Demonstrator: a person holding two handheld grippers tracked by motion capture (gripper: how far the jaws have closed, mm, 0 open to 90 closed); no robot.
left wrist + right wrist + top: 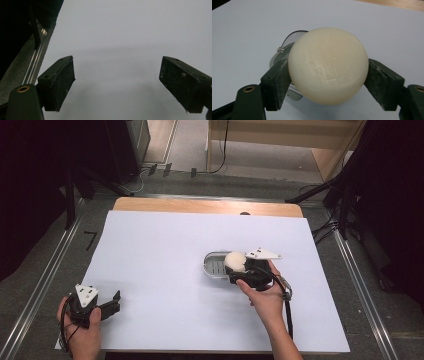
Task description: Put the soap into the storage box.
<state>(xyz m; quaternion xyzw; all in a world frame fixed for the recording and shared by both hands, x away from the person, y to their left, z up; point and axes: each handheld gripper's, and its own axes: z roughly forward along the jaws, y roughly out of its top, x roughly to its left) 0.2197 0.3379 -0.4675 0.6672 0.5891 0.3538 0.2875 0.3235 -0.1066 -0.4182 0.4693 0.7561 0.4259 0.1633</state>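
A round cream bar of soap [328, 65] is clamped between the two black jaws of my right gripper [328, 82], which is shut on it. In the high view the soap [235, 261] hangs over the right end of a small oval metal soap dish [216, 265] on the white sheet, with the right gripper [240, 272] just behind it. The dish's rim [287, 41] peeks out behind the soap. My left gripper [116, 303] rests at the sheet's near left corner, held in a hand. Its jaws stand wide apart over bare white paper [117, 85], so it is open.
The white sheet [165, 270] covers most of a wooden table [200, 206]. Metal rails [45, 275] run along the left and right sides. Black stands and cables sit at the far corners. The sheet's left edge and a rail [37, 60] lie beside the left gripper.
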